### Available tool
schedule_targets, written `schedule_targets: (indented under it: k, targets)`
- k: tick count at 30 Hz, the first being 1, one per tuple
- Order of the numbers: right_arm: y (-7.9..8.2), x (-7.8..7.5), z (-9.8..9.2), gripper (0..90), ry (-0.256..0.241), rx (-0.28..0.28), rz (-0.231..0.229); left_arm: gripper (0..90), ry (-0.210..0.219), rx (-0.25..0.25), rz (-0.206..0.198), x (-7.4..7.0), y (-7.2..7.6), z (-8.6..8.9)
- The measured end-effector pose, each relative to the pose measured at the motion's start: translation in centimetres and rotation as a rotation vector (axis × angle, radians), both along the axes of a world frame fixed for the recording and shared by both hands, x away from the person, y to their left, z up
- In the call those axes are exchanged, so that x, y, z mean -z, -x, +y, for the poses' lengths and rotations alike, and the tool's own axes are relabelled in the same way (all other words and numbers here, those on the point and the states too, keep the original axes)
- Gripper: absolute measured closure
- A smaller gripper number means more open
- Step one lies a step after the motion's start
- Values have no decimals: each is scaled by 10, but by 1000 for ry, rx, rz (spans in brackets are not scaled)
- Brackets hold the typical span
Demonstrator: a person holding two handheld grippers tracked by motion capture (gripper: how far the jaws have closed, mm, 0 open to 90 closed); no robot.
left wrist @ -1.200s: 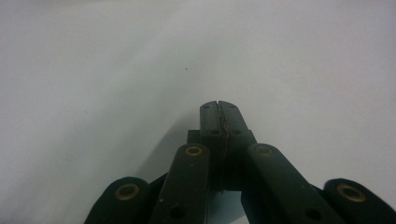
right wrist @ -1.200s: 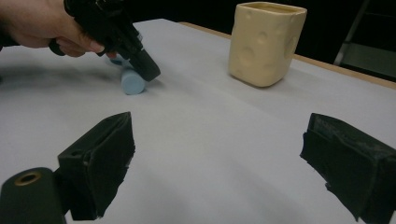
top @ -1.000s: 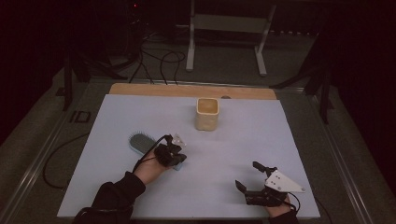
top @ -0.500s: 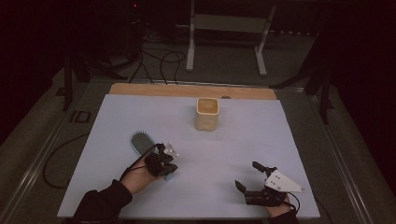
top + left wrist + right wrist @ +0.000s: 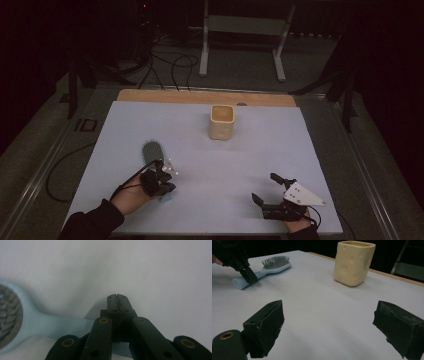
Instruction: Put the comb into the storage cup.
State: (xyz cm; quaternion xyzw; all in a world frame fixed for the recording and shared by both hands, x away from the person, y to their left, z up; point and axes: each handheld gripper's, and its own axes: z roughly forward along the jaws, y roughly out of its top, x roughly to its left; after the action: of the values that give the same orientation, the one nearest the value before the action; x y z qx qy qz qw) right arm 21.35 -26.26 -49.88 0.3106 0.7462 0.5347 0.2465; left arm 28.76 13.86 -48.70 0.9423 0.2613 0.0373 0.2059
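Having drawn back, left gripper (image 5: 161, 184) over hairbrush (image 5: 152, 152) handle, jaws together

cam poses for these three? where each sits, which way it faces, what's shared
High view: above the person's side, facing forward and down on the table; forearms, left gripper, right gripper.
Left gripper view: on that gripper, looking down past closed jaws at the hairbrush.
Right gripper view: low, looking between open jaws across the table.
Shared: hairbrush, cup.

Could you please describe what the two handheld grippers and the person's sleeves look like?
Both grippers are black linkage tools with brass-coloured pivot rivets. The left gripper trails a black cable; its narrow jaws end in grooved tips. The right gripper carries a grey three-cornered plate and blocky black pads. The sleeve is dark.
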Motion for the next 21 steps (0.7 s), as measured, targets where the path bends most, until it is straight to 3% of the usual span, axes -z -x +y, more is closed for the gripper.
schedule_targets:
  k: [9, 16, 21]
  targets:
    - [0, 0, 0, 87, 1, 1, 1, 900, -46, -11, 31, -2, 8, 24]
    - [0, 0, 1, 87, 2, 2, -2, 900, -109, -17, 62, -4, 12, 43]
    - [0, 0, 1, 87, 3, -3, -2, 900, -113, -53, 73, -5, 12, 58]
